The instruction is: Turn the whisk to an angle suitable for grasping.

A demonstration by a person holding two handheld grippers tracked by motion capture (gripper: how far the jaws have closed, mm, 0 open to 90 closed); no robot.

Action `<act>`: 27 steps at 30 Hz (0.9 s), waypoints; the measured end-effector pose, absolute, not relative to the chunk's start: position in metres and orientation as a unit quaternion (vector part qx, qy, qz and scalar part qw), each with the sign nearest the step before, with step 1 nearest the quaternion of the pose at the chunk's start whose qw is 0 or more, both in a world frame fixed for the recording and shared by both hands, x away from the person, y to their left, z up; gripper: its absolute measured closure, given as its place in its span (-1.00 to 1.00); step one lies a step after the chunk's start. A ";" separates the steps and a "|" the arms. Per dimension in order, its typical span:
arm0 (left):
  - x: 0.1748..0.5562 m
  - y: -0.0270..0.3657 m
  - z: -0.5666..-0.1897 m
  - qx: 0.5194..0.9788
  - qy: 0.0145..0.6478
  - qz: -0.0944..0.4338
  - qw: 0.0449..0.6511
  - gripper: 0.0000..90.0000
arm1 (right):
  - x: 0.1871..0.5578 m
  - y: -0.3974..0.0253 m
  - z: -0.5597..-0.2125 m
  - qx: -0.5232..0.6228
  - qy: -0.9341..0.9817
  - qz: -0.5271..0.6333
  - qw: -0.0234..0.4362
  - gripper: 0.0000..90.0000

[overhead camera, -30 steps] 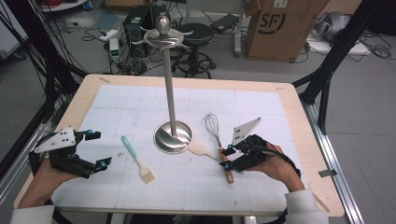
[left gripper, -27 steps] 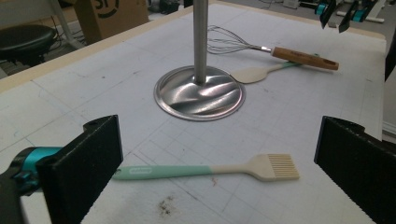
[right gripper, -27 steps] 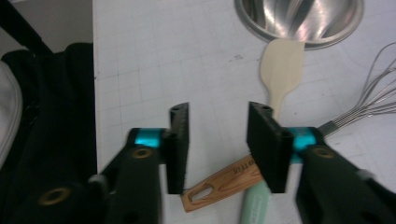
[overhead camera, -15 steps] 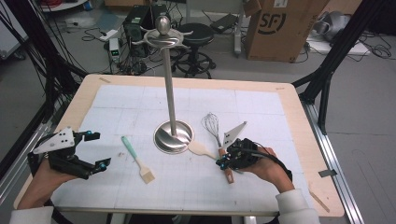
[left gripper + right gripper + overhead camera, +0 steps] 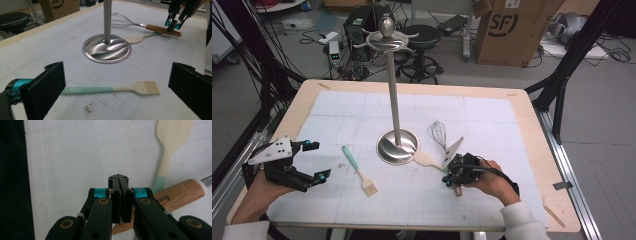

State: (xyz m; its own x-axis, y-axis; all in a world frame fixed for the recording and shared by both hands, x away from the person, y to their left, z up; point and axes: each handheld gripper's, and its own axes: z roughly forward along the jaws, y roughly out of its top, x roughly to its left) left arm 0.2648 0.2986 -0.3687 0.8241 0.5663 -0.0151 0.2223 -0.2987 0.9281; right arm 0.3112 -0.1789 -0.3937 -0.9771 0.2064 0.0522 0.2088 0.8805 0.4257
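- High view: left gripper [image 5: 314,161] held low over the mat's left edge, jaws spread wide, empty. Right gripper [image 5: 453,174] down at the whisk [image 5: 445,145], tips at its wooden handle, just right of the stand [image 5: 397,145]. Whisk's wire head near the stand's round base; spatula [image 5: 428,160] lying beside the handle, pale blade touching the base rim. Pastry brush [image 5: 358,170] on the mat between the stand and the left gripper, apart from both.
- Left gripper view: jaws far apart at both lower corners, holding nothing. Pastry brush [image 5: 110,89] lying crosswise just beyond them, bristles to the right. Farther off, right gripper [image 5: 174,24] with tips on the whisk [image 5: 140,24] handle.
- Right gripper view: right gripper [image 5: 121,181] pads pressed together, nothing between them; whisk [image 5: 171,195] handle directly beneath, spatula [image 5: 170,147] just beyond.
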 end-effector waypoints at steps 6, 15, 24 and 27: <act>0.265 0.299 -0.370 0.789 0.254 0.159 0.536 -0.96 | 0.310 -0.177 -0.402 -0.101 -0.976 -0.195 -0.008 0.98; 0.264 0.300 -0.370 0.790 0.253 0.160 0.535 -0.96 | 0.308 -0.181 -0.406 -0.098 -0.979 -0.179 -0.011 0.98; 0.264 0.302 -0.370 0.789 0.254 0.160 0.535 -0.96 | 0.308 -0.192 -0.405 -0.109 -0.978 -0.176 -0.011 0.98; 0.264 0.301 -0.370 0.790 0.254 0.160 0.535 -0.96 | 0.307 -0.197 -0.404 -0.113 -0.978 -0.173 -0.012 0.98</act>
State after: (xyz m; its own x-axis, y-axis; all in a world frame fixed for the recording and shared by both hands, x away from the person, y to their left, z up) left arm 0.2642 0.3014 -0.3704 0.8192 0.5731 -0.0191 0.2306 -0.2987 0.9260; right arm 0.3071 -0.1966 -0.4041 -0.9743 0.2247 0.0160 0.2166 0.9147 0.3413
